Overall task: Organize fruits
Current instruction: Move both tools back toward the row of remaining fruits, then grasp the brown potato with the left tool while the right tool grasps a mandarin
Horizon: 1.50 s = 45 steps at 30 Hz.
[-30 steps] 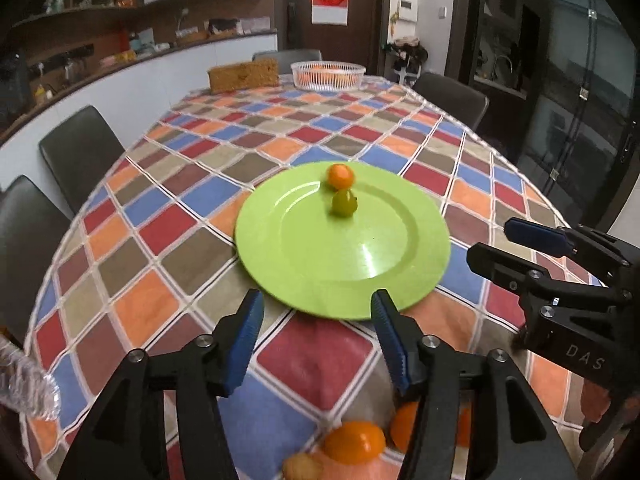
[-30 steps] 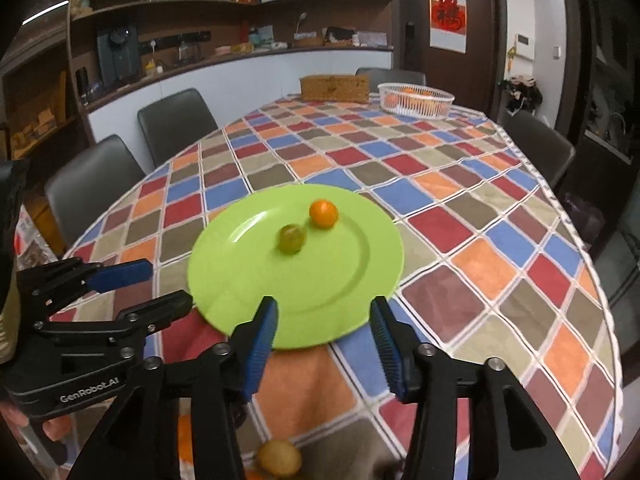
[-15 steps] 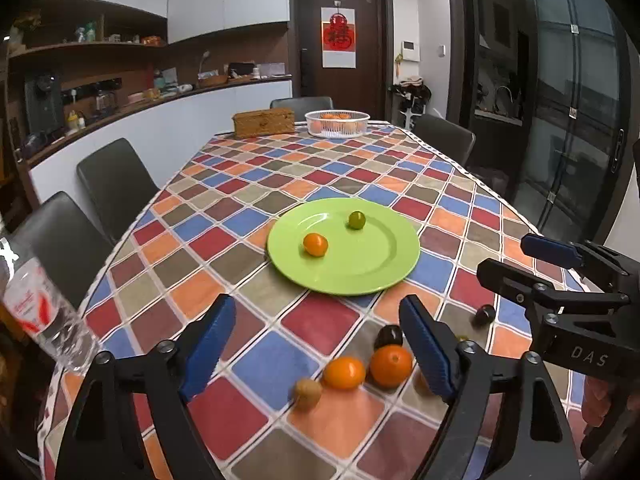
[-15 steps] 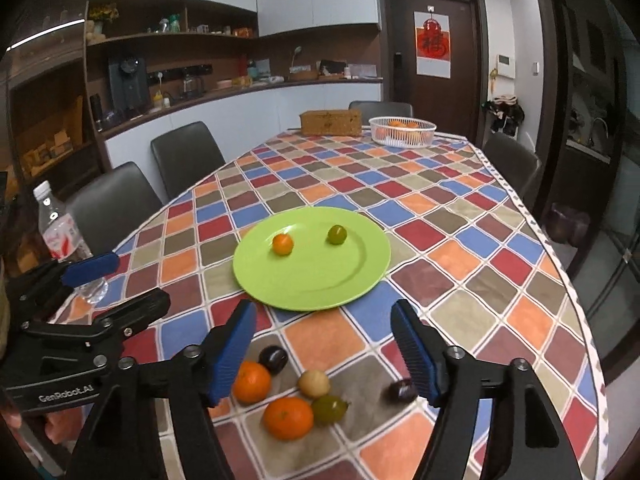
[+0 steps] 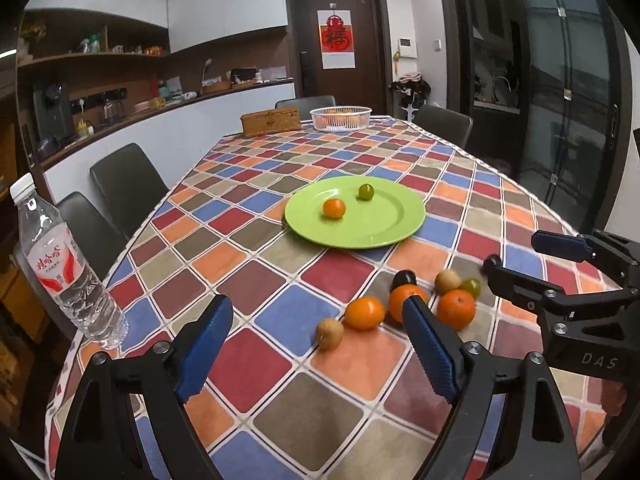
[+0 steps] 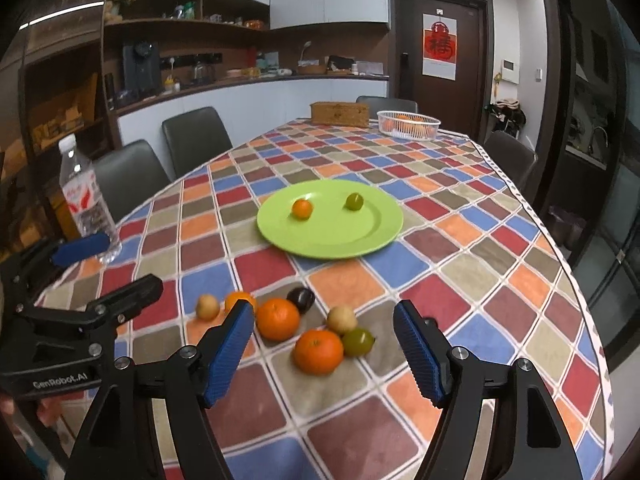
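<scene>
A green plate (image 5: pixel 384 236) (image 6: pixel 360 240) in mid-table holds a small orange fruit (image 5: pixel 334 208) (image 6: pixel 301 208) and a green fruit (image 5: pixel 365 191) (image 6: pixel 354 201). Nearer me lies a cluster of loose fruit: oranges (image 5: pixel 363 312) (image 6: pixel 318 351), tan fruits (image 5: pixel 329 333) (image 6: pixel 342 319), a dark plum (image 5: pixel 404 279) (image 6: pixel 301 299) and a green fruit (image 6: pixel 358 342). My left gripper (image 5: pixel 320 354) is open and empty, above the table just short of the cluster. My right gripper (image 6: pixel 324 354) is open and empty, above the cluster's near side.
A water bottle (image 5: pixel 64 268) (image 6: pixel 86 200) stands at the table's left edge. A white basket of oranges (image 5: pixel 340 117) (image 6: pixel 408 123) and a wicker box (image 5: pixel 270 121) stand at the far end. Dark chairs (image 5: pixel 124 188) line the sides.
Both grippers have pulled back and risen from the plate; the loose fruit cluster and the bottle have come into fuller view. Both stay open.
</scene>
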{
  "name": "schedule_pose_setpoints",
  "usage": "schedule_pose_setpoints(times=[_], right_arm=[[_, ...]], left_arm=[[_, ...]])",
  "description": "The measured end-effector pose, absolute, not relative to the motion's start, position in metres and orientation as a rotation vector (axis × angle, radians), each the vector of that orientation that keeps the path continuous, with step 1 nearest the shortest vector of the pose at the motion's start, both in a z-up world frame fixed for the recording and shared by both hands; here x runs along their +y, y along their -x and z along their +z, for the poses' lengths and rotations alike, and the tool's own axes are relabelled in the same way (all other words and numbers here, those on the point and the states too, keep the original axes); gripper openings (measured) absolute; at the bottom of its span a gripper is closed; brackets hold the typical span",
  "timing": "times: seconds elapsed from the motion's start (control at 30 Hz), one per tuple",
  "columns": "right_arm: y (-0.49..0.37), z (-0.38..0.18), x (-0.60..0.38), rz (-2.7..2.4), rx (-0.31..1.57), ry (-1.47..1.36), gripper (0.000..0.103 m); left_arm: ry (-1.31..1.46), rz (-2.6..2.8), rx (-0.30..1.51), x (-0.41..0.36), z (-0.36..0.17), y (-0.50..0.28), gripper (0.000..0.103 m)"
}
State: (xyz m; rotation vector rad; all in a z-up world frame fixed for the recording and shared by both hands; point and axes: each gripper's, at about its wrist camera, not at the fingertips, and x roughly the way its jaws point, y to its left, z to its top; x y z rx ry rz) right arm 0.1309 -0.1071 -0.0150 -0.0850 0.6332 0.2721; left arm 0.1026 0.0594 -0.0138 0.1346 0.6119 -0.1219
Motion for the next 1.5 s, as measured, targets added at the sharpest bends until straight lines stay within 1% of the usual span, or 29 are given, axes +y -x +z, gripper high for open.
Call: schedule_pose_setpoints(times=[0.33, 0.5, 0.73, 0.83, 0.9, 0.97, 1.07, 1.13, 1.17, 1.2, 1.3, 1.37, 1.43, 1.5], right_arm=[[-0.136, -0.043, -0.103, 0.257, 0.717, 0.063, 0.073], [-0.146, -0.057, -0.1, 0.25, 0.768, 0.069, 0.073], [-0.156, -0.071, -0.096, 0.258, 0.813, 0.073, 0.072], [-0.161, -0.075, -0.097, 0.256, 0.828, 0.07, 0.069], [-0.163, -0.078, -0.097, 0.256, 0.837, 0.068, 0.065], [-0.166, -0.08, -0.097, 0.257, 0.845, 0.065, 0.062], [-0.169, -0.082, -0.096, 0.263, 0.859, 0.059, 0.056], [-0.171, -0.084, -0.097, 0.271, 0.867, 0.055, 0.054], [-0.172, -0.085, -0.097, 0.273, 0.87, 0.053, 0.054], [-0.173, -0.086, -0.097, 0.276, 0.872, 0.052, 0.052], [-0.175, -0.088, -0.097, 0.286, 0.88, 0.045, 0.049], [-0.175, -0.088, -0.097, 0.287, 0.881, 0.043, 0.048], [-0.176, -0.089, -0.098, 0.288, 0.881, 0.037, 0.047], [-0.177, -0.089, -0.1, 0.288, 0.881, 0.033, 0.043]], left_arm=[[-0.194, -0.179, 0.668, 0.062, -0.048, -0.111, 0.086], [-0.229, -0.206, 0.706, 0.061, -0.063, -0.123, 0.079], [-0.231, -0.255, 0.768, 0.059, -0.079, -0.142, 0.064], [-0.221, -0.264, 0.788, 0.059, -0.084, -0.15, 0.059], [-0.214, -0.269, 0.803, 0.058, -0.086, -0.155, 0.056], [-0.201, -0.277, 0.819, 0.057, -0.089, -0.16, 0.051], [-0.186, -0.279, 0.838, 0.056, -0.092, -0.166, 0.047], [-0.174, -0.276, 0.851, 0.056, -0.093, -0.17, 0.046], [-0.168, -0.273, 0.858, 0.056, -0.094, -0.173, 0.042], [-0.158, -0.27, 0.863, 0.056, -0.094, -0.174, 0.041], [-0.121, -0.263, 0.876, 0.056, -0.095, -0.179, 0.038], [-0.11, -0.263, 0.881, 0.055, -0.095, -0.179, 0.032], [-0.105, -0.258, 0.888, 0.055, -0.095, -0.18, 0.028], [-0.099, -0.254, 0.894, 0.056, -0.096, -0.179, 0.027]])
